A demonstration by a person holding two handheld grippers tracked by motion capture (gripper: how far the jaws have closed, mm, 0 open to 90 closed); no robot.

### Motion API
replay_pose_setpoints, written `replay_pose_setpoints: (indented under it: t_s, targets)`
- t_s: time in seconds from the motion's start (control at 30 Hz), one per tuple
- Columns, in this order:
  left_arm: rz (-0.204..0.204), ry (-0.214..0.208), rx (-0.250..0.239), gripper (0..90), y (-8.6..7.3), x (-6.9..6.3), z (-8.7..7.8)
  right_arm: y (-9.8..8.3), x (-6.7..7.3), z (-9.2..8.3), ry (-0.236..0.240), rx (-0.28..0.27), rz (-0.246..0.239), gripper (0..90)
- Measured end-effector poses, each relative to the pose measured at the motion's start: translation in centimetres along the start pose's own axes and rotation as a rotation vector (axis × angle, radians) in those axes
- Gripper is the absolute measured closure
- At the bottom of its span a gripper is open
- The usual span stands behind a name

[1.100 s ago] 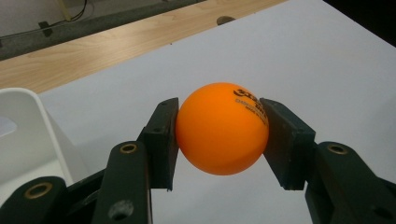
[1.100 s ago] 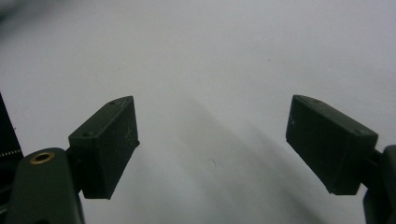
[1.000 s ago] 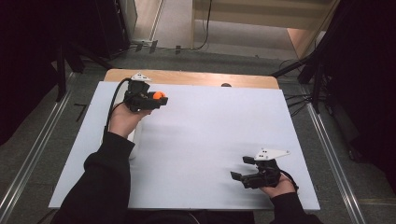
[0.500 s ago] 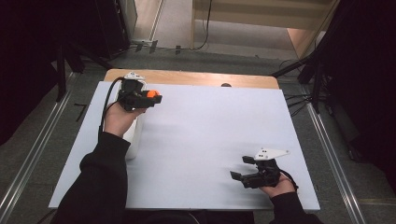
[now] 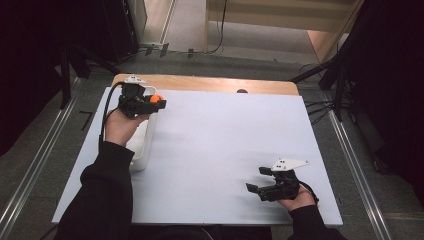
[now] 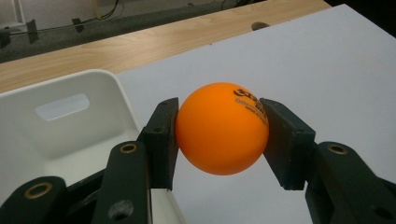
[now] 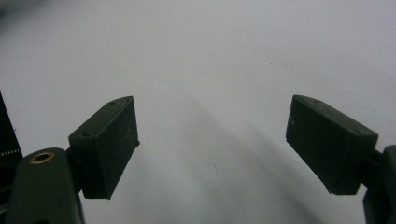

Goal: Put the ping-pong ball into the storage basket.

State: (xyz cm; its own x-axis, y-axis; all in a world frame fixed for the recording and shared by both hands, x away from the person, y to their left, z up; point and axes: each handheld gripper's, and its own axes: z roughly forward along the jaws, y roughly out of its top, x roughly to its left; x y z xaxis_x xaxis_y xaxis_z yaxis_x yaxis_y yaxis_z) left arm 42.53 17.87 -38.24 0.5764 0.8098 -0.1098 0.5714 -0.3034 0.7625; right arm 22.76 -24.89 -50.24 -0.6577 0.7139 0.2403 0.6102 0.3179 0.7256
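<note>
Above the far end of the white bin (image 5: pixel 142 145), the left gripper (image 5: pixel 150 102) held an orange ball (image 5: pixel 156 98) clamped between its two black pads, one pressing each side. From the left gripper view the ball (image 6: pixel 222 128) hung just beyond the bin's (image 6: pixel 70 126) rim, over the white tabletop (image 6: pixel 303 65), with dark print on its upper right. Well away from the bin, at the near right of the tabletop (image 5: pixel 225 145), the right gripper (image 5: pixel 260 185) rested in the person's hand, its jaws standing wide apart with nothing between them.
</note>
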Motion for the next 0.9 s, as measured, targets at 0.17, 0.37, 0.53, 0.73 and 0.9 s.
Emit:
replay_pose_setpoints:
  t_s: [0.17,0.37,0.53,0.73,0.9]
  targets:
    - [-0.01,0.016,0.0,50.7,-0.1,0.5,-0.2,0.1,0.0,0.0,0.002,0.0,0.0,15.5]
    - [-0.008,0.061,-0.002,50.7,-0.3,1.1,-0.5,0.1,0.0,0.1,0.005,0.001,-0.002,15.5]
    - [-0.029,0.073,0.003,50.7,-0.6,1.8,-0.7,0.1,0.1,0.1,0.008,0.003,0.001,15.5]
    - [-0.051,0.09,-0.005,50.6,-0.8,2.6,-1.1,0.1,0.0,0.1,0.007,0.004,0.001,15.5]
    - [-0.07,0.121,-0.007,50.6,-1.0,3.1,-1.2,0.1,0.1,0.2,0.007,0.005,-0.001,15.5]
